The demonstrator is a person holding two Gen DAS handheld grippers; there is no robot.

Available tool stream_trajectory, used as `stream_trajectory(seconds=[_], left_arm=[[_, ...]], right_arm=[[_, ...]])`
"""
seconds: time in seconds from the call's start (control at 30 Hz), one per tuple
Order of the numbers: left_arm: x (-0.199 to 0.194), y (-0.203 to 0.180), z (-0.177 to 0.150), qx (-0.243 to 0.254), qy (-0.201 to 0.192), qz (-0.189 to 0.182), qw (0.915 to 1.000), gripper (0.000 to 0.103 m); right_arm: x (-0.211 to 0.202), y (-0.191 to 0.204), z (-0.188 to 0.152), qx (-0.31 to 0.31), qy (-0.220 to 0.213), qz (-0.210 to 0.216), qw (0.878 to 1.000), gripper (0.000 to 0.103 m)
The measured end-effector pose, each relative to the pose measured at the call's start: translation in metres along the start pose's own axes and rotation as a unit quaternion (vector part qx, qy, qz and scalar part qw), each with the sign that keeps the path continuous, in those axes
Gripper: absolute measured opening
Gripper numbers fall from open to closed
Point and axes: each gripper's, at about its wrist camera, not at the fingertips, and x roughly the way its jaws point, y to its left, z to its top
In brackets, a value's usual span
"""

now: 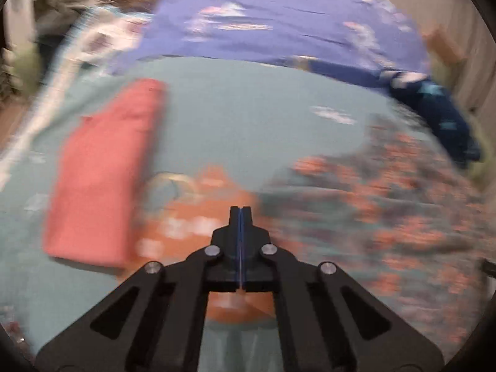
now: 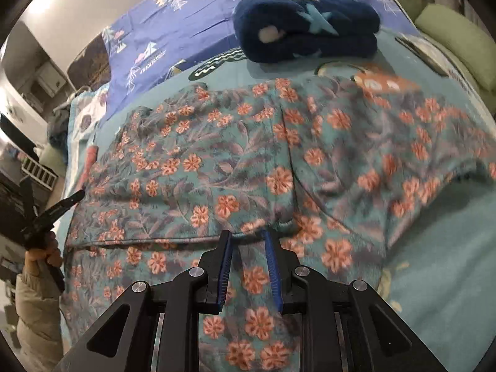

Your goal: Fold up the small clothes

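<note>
The floral garment (image 2: 248,161) lay spread on the teal bedspread (image 2: 449,263). The right gripper (image 2: 248,241) stood parted over its hem; the left gripper (image 1: 240,214) was clenched, empty. Advised: pinch one layer squarely at the hem.

black linkage arms | silver screws | blue-edged fingers (image 2: 225,266) | beige puffy sleeve (image 2: 37,316)

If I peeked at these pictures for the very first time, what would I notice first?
Probably the big teal cloth with orange flowers, spread across the bed right in front of the open right gripper. Behind it lies a fluffy dark blue garment with a light star, and the left camera shows a folded pink cloth.
</note>
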Motion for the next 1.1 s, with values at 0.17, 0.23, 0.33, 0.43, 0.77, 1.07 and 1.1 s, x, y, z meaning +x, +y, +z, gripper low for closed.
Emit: stream_trajectory(seconds=[0.17,0.23,0.33,0.43,0.77,1.07,1.1], left_arm=[[-0.047,0.026,-0.011,-0.029,-0.016,-0.097,0.9947,0.001],[-0.072,0.011,-0.031,0.016,-0.024,-0.126,0.9917,0.024],[-0.094,-0.017,-0.068,0.081,-0.025,-0.144,0.9859,0.044],[-0.09,-0.037,-0.087,0.128,-0.026,-0.103,0.9861,0.045],[-0.063,0.029,-0.109,-0.036,0.011,0.009,0.9993,0.001],[-0.125,-0.006,-0.093,-0.002,-0.059,-0.102,0.993,0.01],[-0.129,-0.02,-0.089,0.012,-0.066,-0.11,0.9917,0.021]], right_arm=[[-0.023,0.0,-0.007,-0.014,-0.023,-0.001,1.0,0.022],[-0.026,0.003,-0.01,-0.018,-0.024,0.004,1.0,0.022],[-0.029,0.013,-0.015,-0.024,-0.023,0.016,0.999,0.028],[-0.025,0.027,-0.019,-0.034,-0.017,0.028,0.999,0.029],[-0.042,0.026,-0.037,-0.028,-0.024,0.029,0.999,0.033],[-0.059,-0.031,-0.044,0.06,-0.042,0.011,0.997,0.035],[-0.063,-0.04,-0.044,0.075,-0.048,0.012,0.996,0.035]])
